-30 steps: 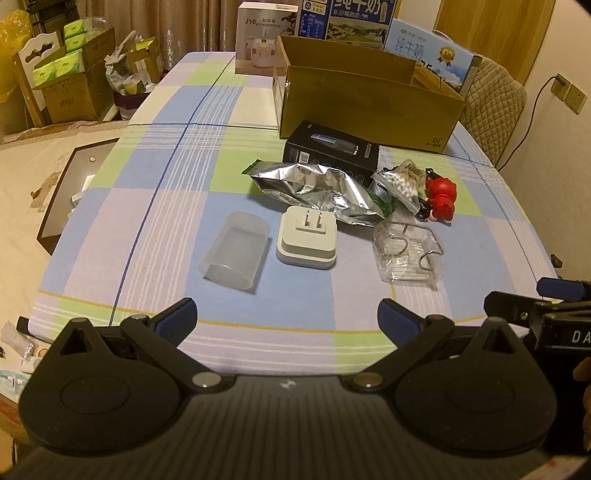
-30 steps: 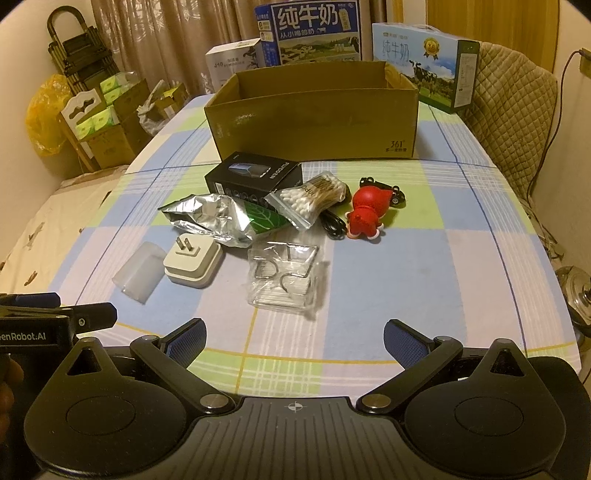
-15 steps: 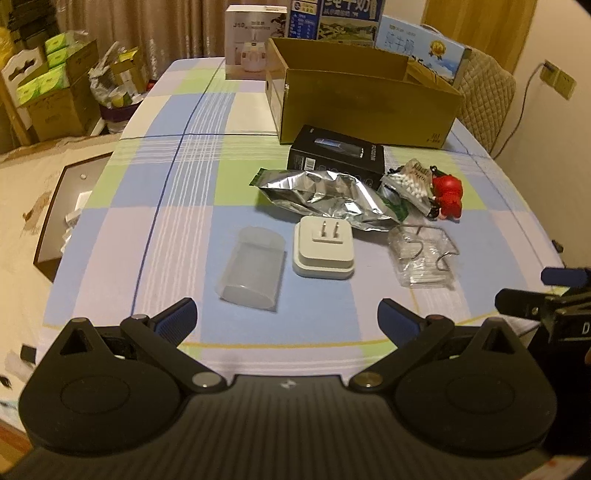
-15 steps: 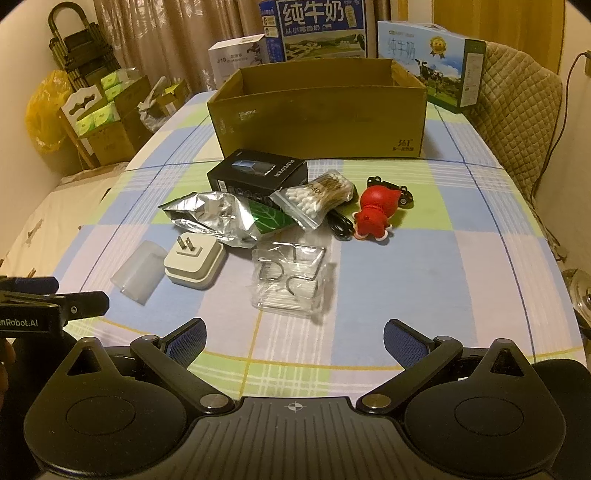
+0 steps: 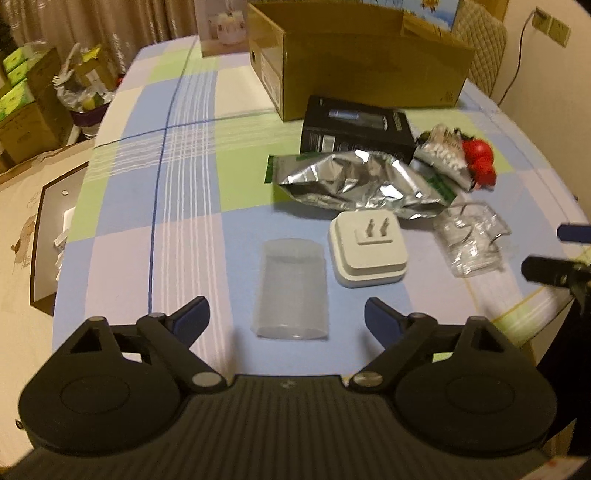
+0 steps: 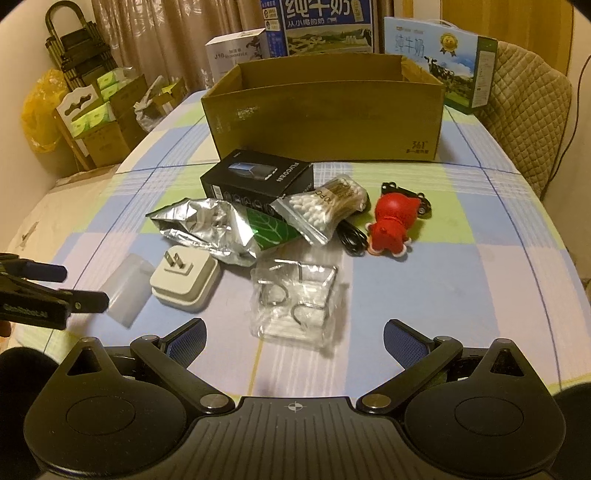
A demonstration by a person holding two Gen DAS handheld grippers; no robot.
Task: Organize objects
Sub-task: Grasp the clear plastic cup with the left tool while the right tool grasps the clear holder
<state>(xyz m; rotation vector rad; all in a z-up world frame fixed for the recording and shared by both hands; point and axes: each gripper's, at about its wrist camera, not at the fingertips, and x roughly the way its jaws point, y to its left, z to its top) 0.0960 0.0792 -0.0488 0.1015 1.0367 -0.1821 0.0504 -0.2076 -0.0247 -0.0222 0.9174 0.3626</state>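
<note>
My left gripper (image 5: 287, 320) is open and empty, its fingers on either side of the near end of a frosted plastic sleeve (image 5: 291, 288) lying on the checked tablecloth. A white plug adapter (image 5: 367, 247) lies just right of it. My right gripper (image 6: 293, 338) is open and empty, just short of a clear bag of metal hooks (image 6: 295, 301). Behind lie a silver foil pouch (image 6: 214, 229), a black box (image 6: 258, 177), a bag of cotton swabs (image 6: 321, 206), a black cable (image 6: 351, 236) and a red toy (image 6: 393, 221). An open cardboard box (image 6: 325, 110) stands at the back.
Milk cartons (image 6: 321, 22) and a white appliance box (image 6: 232, 51) stand behind the cardboard box. A padded chair (image 6: 524, 110) is at the right. Boxes and bags (image 6: 96, 110) are stacked on the floor at the left. The table's near edge (image 5: 517, 314) is close to both grippers.
My left gripper has moved forward and down toward the frosted sleeve. My right gripper has moved forward toward the bag of hooks. Both stay open.
</note>
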